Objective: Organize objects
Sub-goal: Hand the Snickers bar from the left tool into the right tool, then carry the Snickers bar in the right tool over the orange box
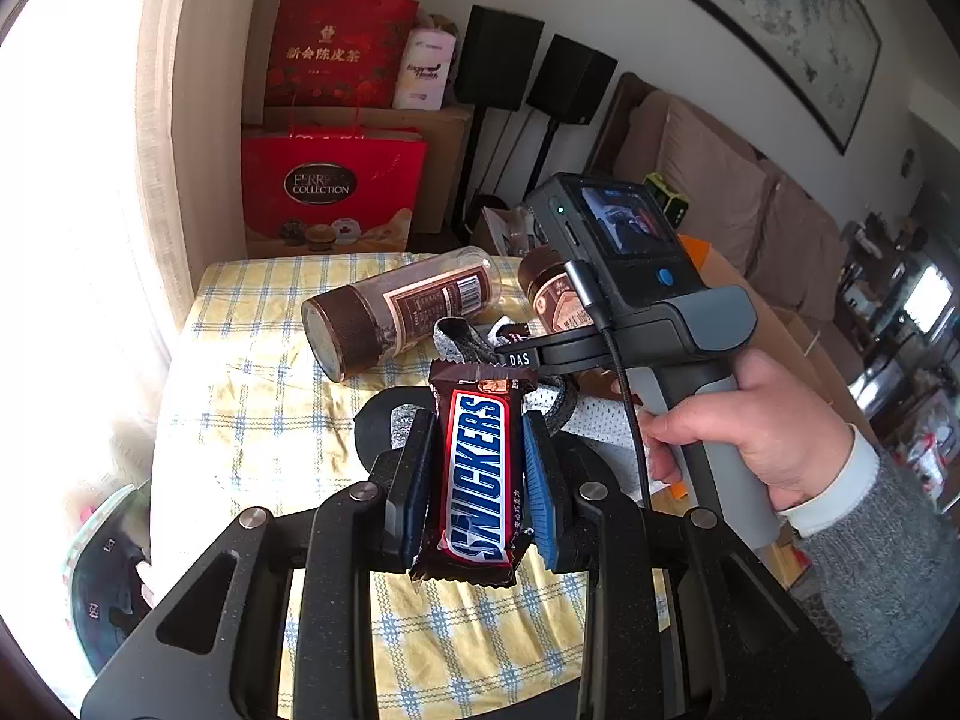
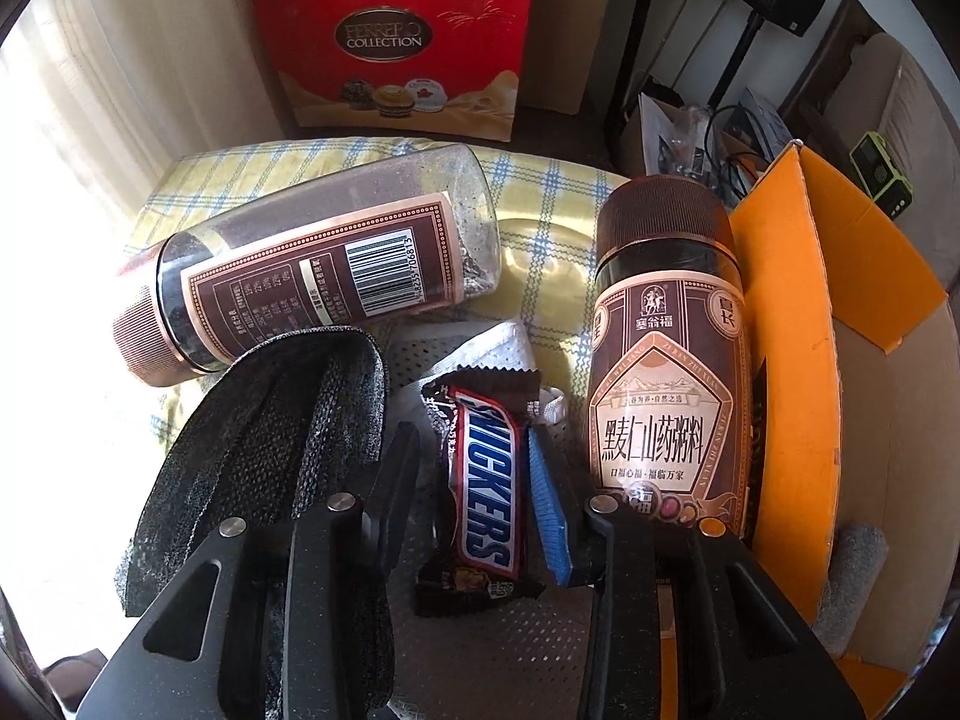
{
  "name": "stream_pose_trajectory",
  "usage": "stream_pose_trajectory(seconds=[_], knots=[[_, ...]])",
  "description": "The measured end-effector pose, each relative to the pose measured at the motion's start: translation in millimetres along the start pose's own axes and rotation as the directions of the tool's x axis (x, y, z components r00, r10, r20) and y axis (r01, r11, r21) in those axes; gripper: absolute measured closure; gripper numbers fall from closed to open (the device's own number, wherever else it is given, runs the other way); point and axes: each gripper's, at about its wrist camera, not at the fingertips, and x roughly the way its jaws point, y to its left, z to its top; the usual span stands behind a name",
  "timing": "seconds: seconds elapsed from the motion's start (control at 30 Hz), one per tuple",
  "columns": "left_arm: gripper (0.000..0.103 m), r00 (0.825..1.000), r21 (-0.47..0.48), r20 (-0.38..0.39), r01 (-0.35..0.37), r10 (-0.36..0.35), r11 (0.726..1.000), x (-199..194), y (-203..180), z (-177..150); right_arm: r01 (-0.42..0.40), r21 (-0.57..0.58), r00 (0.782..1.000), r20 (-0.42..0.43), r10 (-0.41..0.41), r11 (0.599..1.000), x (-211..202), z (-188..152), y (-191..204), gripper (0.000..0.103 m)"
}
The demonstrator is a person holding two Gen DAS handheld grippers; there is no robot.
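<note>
1. Left gripper [image 1: 477, 474] is clenched on a Snickers bar [image 1: 480, 477], both pads pressed against the wrapper's long edges. I hold it raised above the counter [image 1: 252, 414].
2. Right gripper [image 2: 474, 480] stands spread around a second Snickers bar [image 2: 483, 486]. Its blue pad sits just beside the wrapper's right edge, while the black pad is a little apart on the left. I judge this grasp not yet made.
3. That second bar's long axis runs from 6 to 12 o'clock, straight along my fingers, so I judge that closing will pinch it across its narrow width. It lies on a white perforated mesh cloth [image 2: 480, 348], not on bare counter.
4. Both bars are glossy brown film with crimped, saw-toothed ends; slick and crushable, I would guess.
5. At 10 o'clock from the right gripper, a dark knitted fabric piece [image 2: 270, 420] curls up, soft and coarse-textured.
6. Beyond it, at 11 o'clock, a clear jar [image 2: 324, 270] lies on its side, its ribbed brown cap pointing left.
7. At 2 o'clock a matching upright jar [image 2: 666, 360] stands just beside the blue pad's arm, smooth-walled and cylindrical.
8. Further right, an orange cardboard box [image 2: 798, 330] stands with its flaps up, a likely destination.
9. Yellow checked cloth covers the counter.
</note>
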Motion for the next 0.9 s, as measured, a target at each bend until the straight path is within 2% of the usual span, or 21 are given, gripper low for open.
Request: stream_pose_trajectory(seconds=[0.1,0.33,0.47,0.9], knots=[[0.077,1.0,-0.01,0.005,-0.012,0.012,1.0,0,2,2,-0.026,0.021,0.999,0.046,0.025,0.999,-11,-3,-4,0.075],[0.077,0.996,-0.023,0.052,-0.073,0.074,0.997,-2,4,13,-0.02,0.044,0.985,0.17,0.013,0.999,-38,-17,-8,0.075],[0.077,0.991,-0.016,0.071,-0.109,0.11,0.994,4,1,19,-0.02,0.049,0.969,0.246,0.007,0.999,-57,-23,-9,0.075],[0.077,0.989,-0.039,0.073,-0.126,0.129,0.991,16,-8,31,-0.003,0.042,0.906,0.423,-0.015,0.999,-104,-51,-8,0.074]])
